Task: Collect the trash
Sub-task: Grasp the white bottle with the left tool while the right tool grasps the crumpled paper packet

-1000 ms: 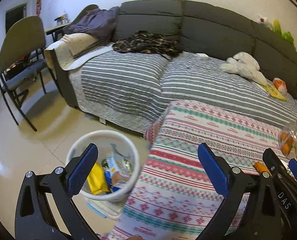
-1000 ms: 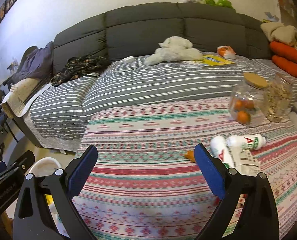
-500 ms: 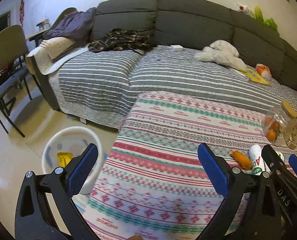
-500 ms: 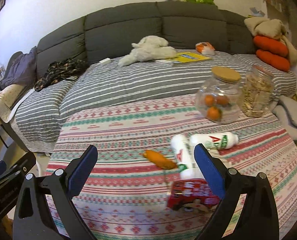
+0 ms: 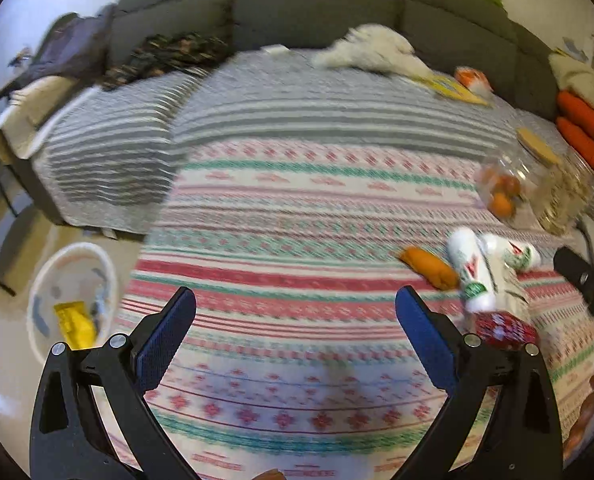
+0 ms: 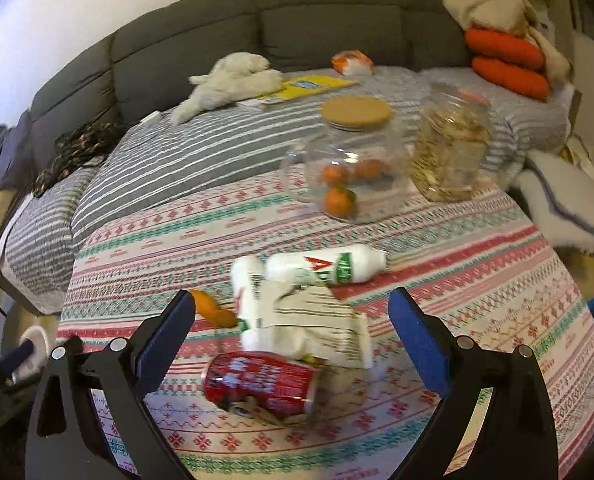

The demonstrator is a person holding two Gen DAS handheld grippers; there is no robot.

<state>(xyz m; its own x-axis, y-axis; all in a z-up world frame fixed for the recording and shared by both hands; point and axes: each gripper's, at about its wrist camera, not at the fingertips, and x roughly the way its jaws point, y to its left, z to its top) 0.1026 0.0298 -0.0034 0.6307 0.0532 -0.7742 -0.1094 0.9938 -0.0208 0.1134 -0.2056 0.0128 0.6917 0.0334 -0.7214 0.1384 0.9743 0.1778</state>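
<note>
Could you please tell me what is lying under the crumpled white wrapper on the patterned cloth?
The wrapper covers part of one white bottle and overlaps the red can's top edge. Anything else beneath it is hidden.

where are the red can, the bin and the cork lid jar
red can [image 6: 263,380], right wrist view, middle of its side
bin [image 5: 41,280], left wrist view, white rim on the left
cork lid jar [image 6: 353,160], right wrist view, clear glass wall
</note>
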